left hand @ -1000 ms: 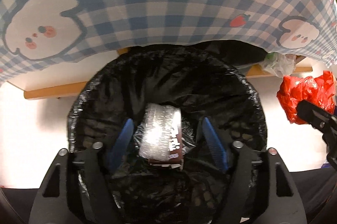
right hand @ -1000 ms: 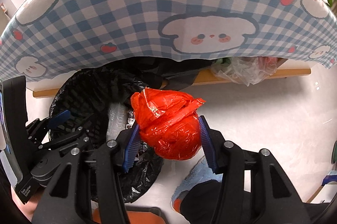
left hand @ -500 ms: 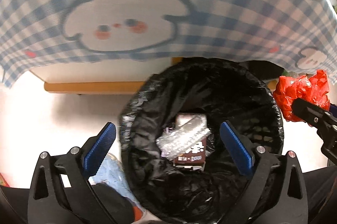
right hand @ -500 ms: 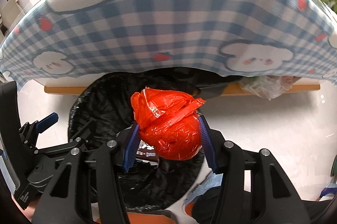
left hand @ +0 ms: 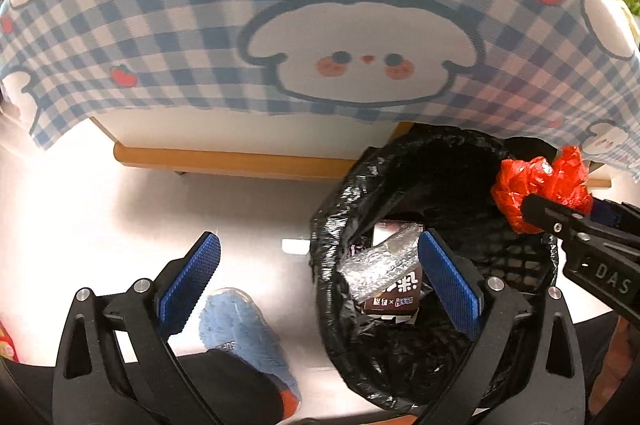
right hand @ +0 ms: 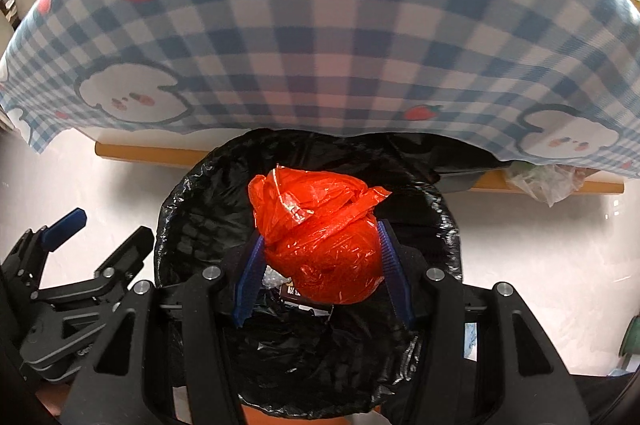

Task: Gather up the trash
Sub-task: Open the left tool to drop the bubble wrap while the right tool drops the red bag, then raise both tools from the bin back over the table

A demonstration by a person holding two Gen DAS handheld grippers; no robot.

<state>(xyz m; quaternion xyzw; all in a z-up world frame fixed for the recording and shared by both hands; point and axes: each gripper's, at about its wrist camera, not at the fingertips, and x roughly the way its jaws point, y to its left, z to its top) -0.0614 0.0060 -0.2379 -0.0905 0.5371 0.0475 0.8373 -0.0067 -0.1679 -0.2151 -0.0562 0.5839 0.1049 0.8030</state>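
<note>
Left wrist view: the left gripper [left hand: 320, 277] stands spread wide with nothing between its blue pads. A second ago it framed the clear plastic wrapper [left hand: 380, 265] over the bin; now that wrapper lies in the black-lined trash bin [left hand: 340, 193] on a brown carton [left hand: 394, 299], and the bin has slid from centre toward 4 o'clock. A blue slipper [left hand: 240, 329] shows at 7 o'clock. At 3 o'clock the red plastic bag [left hand: 536, 181] hangs over the bin's rim.

Right wrist view: the right gripper [right hand: 320, 265] clamps the red plastic bag [right hand: 320, 237], as before. The bin [right hand: 192, 217], earlier at 9 o'clock, now sits directly beneath it. The checked tablecloth [right hand: 320, 37] fills 12 o'clock.
</note>
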